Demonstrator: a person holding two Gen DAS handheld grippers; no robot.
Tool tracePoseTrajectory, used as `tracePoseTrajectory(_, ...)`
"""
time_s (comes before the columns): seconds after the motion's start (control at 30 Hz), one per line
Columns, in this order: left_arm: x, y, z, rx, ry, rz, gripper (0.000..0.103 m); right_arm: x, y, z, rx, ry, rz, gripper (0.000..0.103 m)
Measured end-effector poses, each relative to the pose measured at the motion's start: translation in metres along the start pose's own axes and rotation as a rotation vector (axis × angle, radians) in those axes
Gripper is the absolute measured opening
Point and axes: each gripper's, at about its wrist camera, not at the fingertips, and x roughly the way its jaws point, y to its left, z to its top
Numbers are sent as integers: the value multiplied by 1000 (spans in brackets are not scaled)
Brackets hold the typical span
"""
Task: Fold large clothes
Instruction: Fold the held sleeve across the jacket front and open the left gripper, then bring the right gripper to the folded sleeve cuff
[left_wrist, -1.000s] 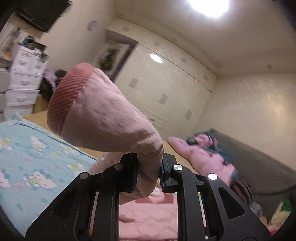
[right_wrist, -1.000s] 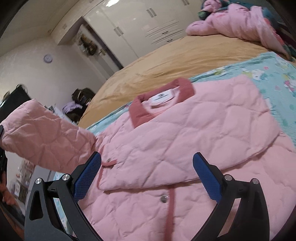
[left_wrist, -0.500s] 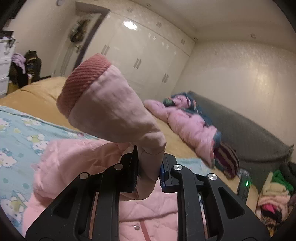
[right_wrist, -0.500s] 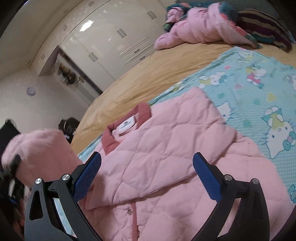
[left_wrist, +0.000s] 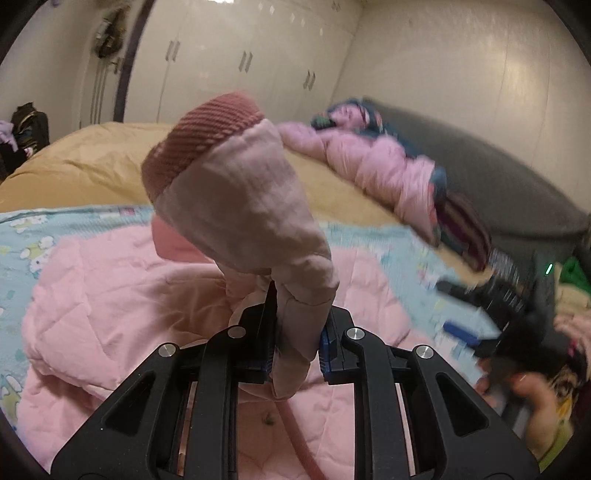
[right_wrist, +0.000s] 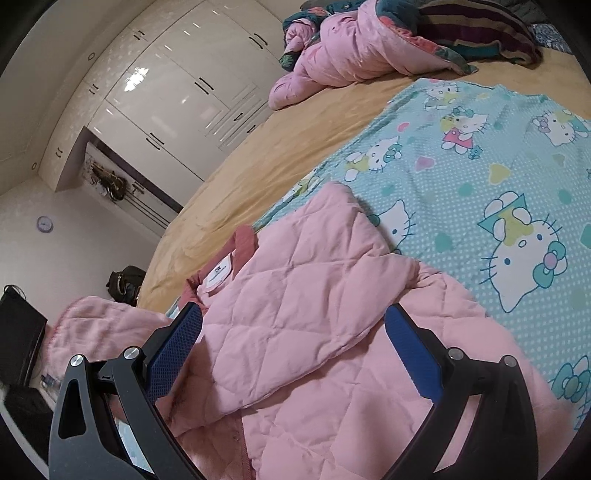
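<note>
Pink quilted jacket lies spread on a pale blue cartoon-print blanket that covers part of the bed. Its dark pink collar with the white label points toward the far end of the bed and the white wardrobe, so the jacket's long axis runs from the near edge away toward that wardrobe. One side has already been folded over the front, leaving a slanted edge across the chest.

The left gripper is clenched on the jacket's sleeve, with the fabric pinched tight between both pads. The sleeve stands up out of the jaws and flares toward the camera's upper left, ending in the ribbed dark pink cuff, which is lifted clear above the jacket body. In the right wrist view this raised sleeve shows at the lower left, beside the jacket.

The right gripper is released: its blue pads stand wide apart over the folded chest panel with nothing gripped between them. Whether the fingertips touch the fabric cannot be told. In the left wrist view it appears blurred at the right, held in a hand.

A second pink jacket lies bunched with striped and dark clothes at the far corner of the bed.
</note>
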Motion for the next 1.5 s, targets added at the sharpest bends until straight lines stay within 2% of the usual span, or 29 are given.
tracePoseTrajectory(0.13, 24, -13, -17, 75, 95, -6, 14, 1, -9, 2, 24, 6, -7, 99)
tracePoseTrajectory(0.27, 38, -26, -27, 157, 156, 11, 16, 4, -19, 3, 67, 20, 6, 99)
tracePoseTrajectory(0.4, 42, -32, -34, 190, 174, 34, 17, 7, -29, 4, 114, 40, 40, 99)
tracePoseTrajectory(0.47, 42, -36, -36, 221, 185, 43, 22, 8, -31, 5, 133, 47, 58, 99)
tracePoseTrajectory(0.5, 43, -40, -38, 233, 190, 42, 28, 8, -32, 5, 139, 50, 66, 99)
tracePoseTrajectory(0.6, 45, -47, -39, 222, 232, -30, 61, 7, -34, 6, 150, 56, 86, 99)
tracePoseTrajectory(0.67, 44, -54, -41, 245, 240, -37, 63, 7, -34, 7, 153, 64, 100, 99)
tracePoseTrajectory(0.7, 43, -58, -42, 268, 251, -33, 67, 7, -34, 7, 154, 70, 105, 99)
tracePoseTrajectory(0.73, 44, -61, -43, 284, 266, -38, 75, 7, -35, 7, 153, 73, 107, 99)
tracePoseTrajectory(0.8, 39, -64, -41, 299, 274, -57, 82, 7, -35, 8, 150, 78, 104, 99)
tracePoseTrajectory(0.87, 18, -64, -29, 308, 218, -100, 88, 8, -35, 8, 156, 83, 107, 99)
tracePoseTrajectory(0.9, 5, -60, -19, 298, 177, -121, 94, 10, -35, 7, 162, 89, 114, 99)
tracePoseTrajectory(1.0, -18, -37, 1, 236, 99, -112, 94, 20, -26, 4, 156, 133, 164, 99)
tracePoseTrajectory(1.13, -29, 26, 19, 75, 68, 53, 94, 32, -10, -4, 143, 188, 218, 99)
tracePoseTrajectory(1.27, -39, 83, 24, -75, 53, 162, 94, 44, 5, -8, 109, 216, 225, 99)
tracePoseTrajectory(1.33, -45, 102, 27, -120, 34, 190, 94, 49, 9, -9, 92, 210, 210, 98)
tracePoseTrajectory(1.43, -48, 129, 27, -193, 22, 255, 94, 60, 7, -12, 93, 215, 189, 90)
tracePoseTrajectory(1.47, -47, 134, 26, -207, 23, 272, 94, 63, 6, -12, 94, 220, 185, 82)
tracePoseTrajectory(1.5, -44, 141, 24, -228, 27, 289, 94, 68, 6, -14, 86, 225, 179, 70)
